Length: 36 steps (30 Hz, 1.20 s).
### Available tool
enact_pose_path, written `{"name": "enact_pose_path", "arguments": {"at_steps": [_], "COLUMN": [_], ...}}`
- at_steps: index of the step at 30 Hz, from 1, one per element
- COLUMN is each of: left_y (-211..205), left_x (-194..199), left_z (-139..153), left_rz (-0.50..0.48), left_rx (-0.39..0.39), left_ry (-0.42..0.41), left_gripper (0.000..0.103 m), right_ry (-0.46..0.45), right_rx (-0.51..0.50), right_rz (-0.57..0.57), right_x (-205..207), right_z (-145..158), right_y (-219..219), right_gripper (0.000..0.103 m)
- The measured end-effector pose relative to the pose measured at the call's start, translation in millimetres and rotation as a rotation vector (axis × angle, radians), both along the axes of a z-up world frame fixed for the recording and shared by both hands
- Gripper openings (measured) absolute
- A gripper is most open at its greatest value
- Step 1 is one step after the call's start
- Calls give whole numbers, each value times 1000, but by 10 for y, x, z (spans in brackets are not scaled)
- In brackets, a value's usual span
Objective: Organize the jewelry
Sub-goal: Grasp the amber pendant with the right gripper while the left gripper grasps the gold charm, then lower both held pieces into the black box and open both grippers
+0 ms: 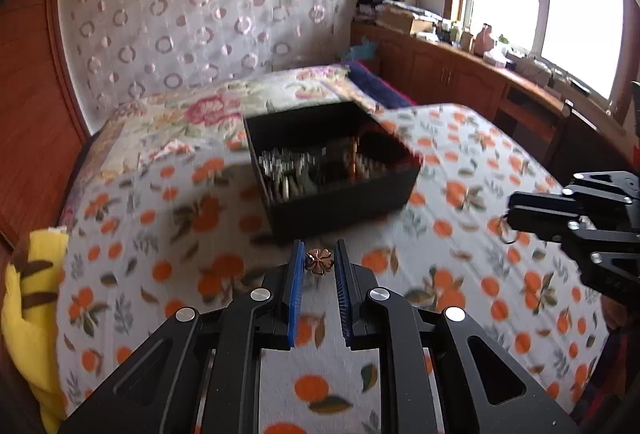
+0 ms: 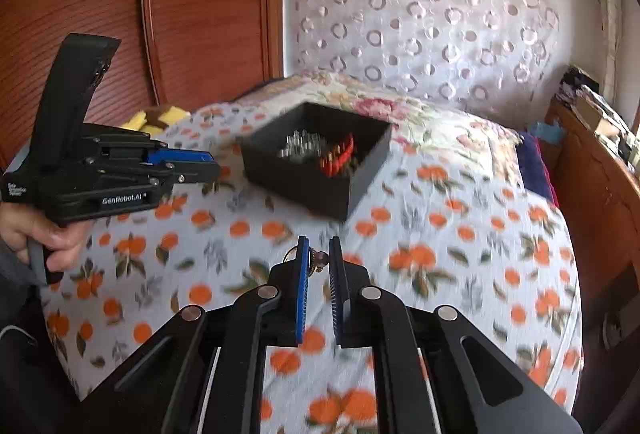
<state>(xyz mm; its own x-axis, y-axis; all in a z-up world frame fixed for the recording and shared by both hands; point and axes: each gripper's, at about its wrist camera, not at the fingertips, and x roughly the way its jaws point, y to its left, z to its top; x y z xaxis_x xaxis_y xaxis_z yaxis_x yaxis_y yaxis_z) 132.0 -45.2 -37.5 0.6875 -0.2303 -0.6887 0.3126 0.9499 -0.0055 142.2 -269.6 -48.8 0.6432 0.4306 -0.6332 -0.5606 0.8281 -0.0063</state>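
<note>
At the left edge of the bed, which carried everything under an orange-print sheet, lay a yellow cushion that played no part in the task. Moving right, we held the left gripper low over the near part of the bed, its blue-padded fingers closed on a copper-coloured flower-shaped piece of jewelry, which sat pinched at the tips and off the sheet. Beyond it, toward the middle of the bed, stood the black box, open-topped and already holding a crowded cluster of silver and gold pieces, with a red-and-gold row visible in the right wrist view; motion blur kept us from telling the pieces apart. Farther right, we held the right gripper at a similar height, its fingers nearly closed around a small ring-like piece with a rounded bead; whether both pads touched it we could not tell. We judged the task well advanced: much jewelry was in the box, no loose pieces showed on the sheet, and the two held items remained to be carried to the box and released there.
</note>
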Motion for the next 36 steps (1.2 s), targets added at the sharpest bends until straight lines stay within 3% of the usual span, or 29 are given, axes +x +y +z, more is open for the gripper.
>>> {"name": "enact_pose_path", "arguments": {"at_steps": [7, 18, 36], "left_y": [10, 61, 17], "left_x": [275, 698, 1103], "left_z": [203, 178, 87], "left_rz": [8, 16, 13], "left_rx": [-19, -32, -39], "left_ry": [-32, -15, 7], "left_gripper": [14, 14, 14], "right_ry": [-33, 6, 42], "right_rx": [23, 62, 70], "right_rz": [37, 17, 8], "right_x": [413, 1141, 1415], "right_z": [205, 196, 91], "right_y": [196, 333, 401], "right_gripper": [11, 11, 12]}}
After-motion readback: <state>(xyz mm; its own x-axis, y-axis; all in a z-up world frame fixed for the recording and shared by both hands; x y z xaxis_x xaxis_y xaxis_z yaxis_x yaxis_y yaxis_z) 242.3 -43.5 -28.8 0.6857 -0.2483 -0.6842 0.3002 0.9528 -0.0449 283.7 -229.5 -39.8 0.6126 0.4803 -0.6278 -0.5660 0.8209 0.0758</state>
